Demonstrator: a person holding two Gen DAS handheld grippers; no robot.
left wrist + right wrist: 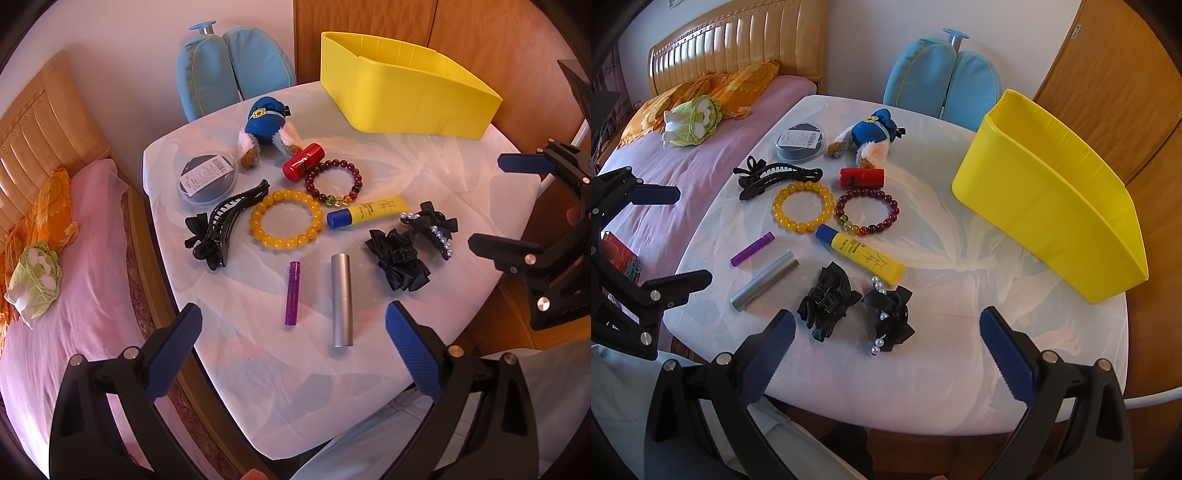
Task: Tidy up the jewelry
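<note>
Looking forward along the left gripper [293, 347], the left wrist view is showing its blue-padded fingers [177, 349] spread wide and holding nothing, hovering over the near edge of the white counter [461, 206]. Just ahead of them a purple tube [292, 293] and a silver tube [341, 300] are lying side by side, slightly apart. Beyond these, the yellow bead bracelet [286, 218] is lying flat at mid-counter, with the dark red bead bracelet [332, 181] just behind it and a red cylinder [303, 161] touching that bracelet's far side. A black claw clip [225, 221] is resting to the left of the yellow bracelet; a yellow tube with a blue cap [367, 211] is lying to its right. Two black bow clips [400, 264] are sitting near the right edge, one trimmed with pearls. The yellow bin [399, 99] is standing at the far right corner. The right gripper [487, 201] is entering from the right, its fingers wide apart.

Turning to the right wrist view, the right gripper [884, 349] is again appearing wide open and empty, above the counter's [960, 369] near edge. The pearl-trimmed bow clip [892, 317] is lying just ahead of it. Both bracelets [803, 206] are lying side by side at mid-counter, well apart from the yellow bin [1052, 206] at right. The left gripper [676, 236] is showing at left, fingers wide.
</note>
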